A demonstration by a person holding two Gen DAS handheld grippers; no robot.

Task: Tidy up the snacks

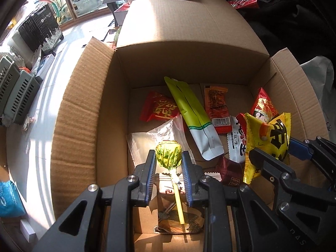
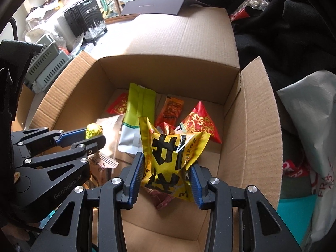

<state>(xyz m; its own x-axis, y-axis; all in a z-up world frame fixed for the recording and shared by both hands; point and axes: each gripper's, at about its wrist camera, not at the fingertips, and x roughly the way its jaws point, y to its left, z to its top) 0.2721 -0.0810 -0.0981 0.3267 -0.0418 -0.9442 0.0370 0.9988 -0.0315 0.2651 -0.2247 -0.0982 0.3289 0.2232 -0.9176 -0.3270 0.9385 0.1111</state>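
An open cardboard box [image 1: 79, 126] [image 2: 250, 138] holds several snack packets. My left gripper [image 1: 169, 157] is shut on a green-wrapped lollipop [image 1: 168, 154], whose yellow stick [image 1: 179, 203] hangs down between the fingers, above the box's near left part. In the right wrist view the lollipop [image 2: 93, 130] shows at the left. My right gripper [image 2: 166, 168] is shut on a crumpled yellow packet with black lettering [image 2: 168, 157] [image 1: 271, 138], held above the box's right side. Below lie a long green pouch [image 1: 193, 121] [image 2: 138, 109], red packets [image 1: 159, 110] [image 2: 201, 124] and an orange sachet [image 1: 217, 107].
The box's far flap [image 1: 184, 21] stands up behind. A black suitcase [image 1: 40, 29] and grey crates [image 1: 16, 92] stand on the floor at the left. Dark clothing [image 2: 283, 31] and a white plastic bag [image 2: 315, 115] lie to the right of the box.
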